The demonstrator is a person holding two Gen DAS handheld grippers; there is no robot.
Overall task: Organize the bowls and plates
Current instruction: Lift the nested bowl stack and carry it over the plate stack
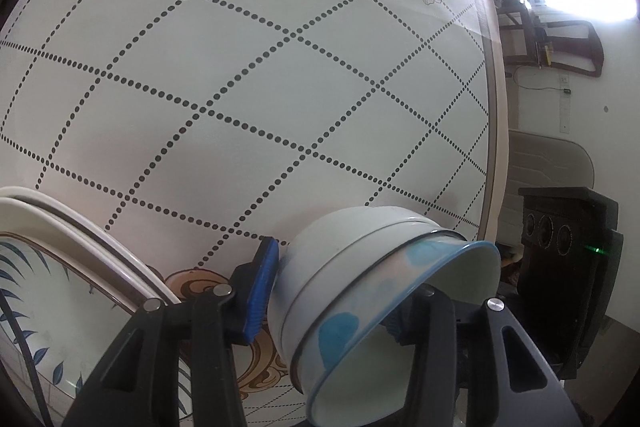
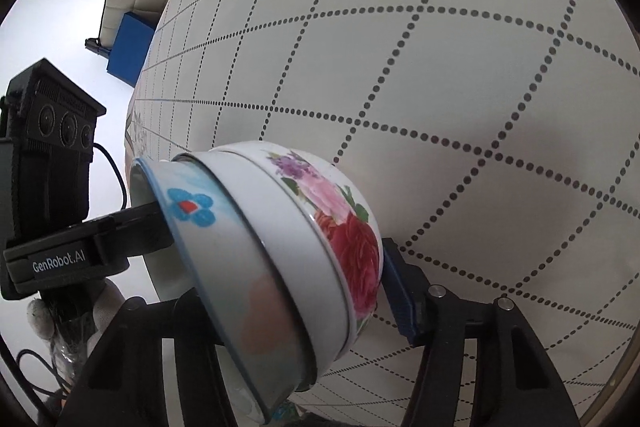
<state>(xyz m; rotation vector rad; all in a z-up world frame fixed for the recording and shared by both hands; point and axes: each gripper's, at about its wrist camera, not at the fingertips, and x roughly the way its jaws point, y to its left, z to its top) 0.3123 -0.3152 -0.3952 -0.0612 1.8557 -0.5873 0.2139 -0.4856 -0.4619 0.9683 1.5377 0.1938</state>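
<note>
Both grippers are pinching one nested stack of bowls from opposite sides, carried tipped on its side above the surface. Left gripper (image 1: 332,295): jaws closing on the stack (image 1: 360,287), blue pad against the white base, the other finger reaching inside the blue-rimmed bowl's (image 1: 404,311) mouth. Right gripper (image 2: 288,291): jaws likewise clamping the stack, one pad behind the rose-patterned bowl (image 2: 344,239); its near-side contact is hidden. A two-sided hold probably keeps the nested bowls from sliding apart. Just beyond, stacked plates (image 1: 60,291) are resting on the dotted tablecloth (image 1: 280,87), likely the sorting spot. Farther off, a chair (image 2: 128,7) is standing.
</note>
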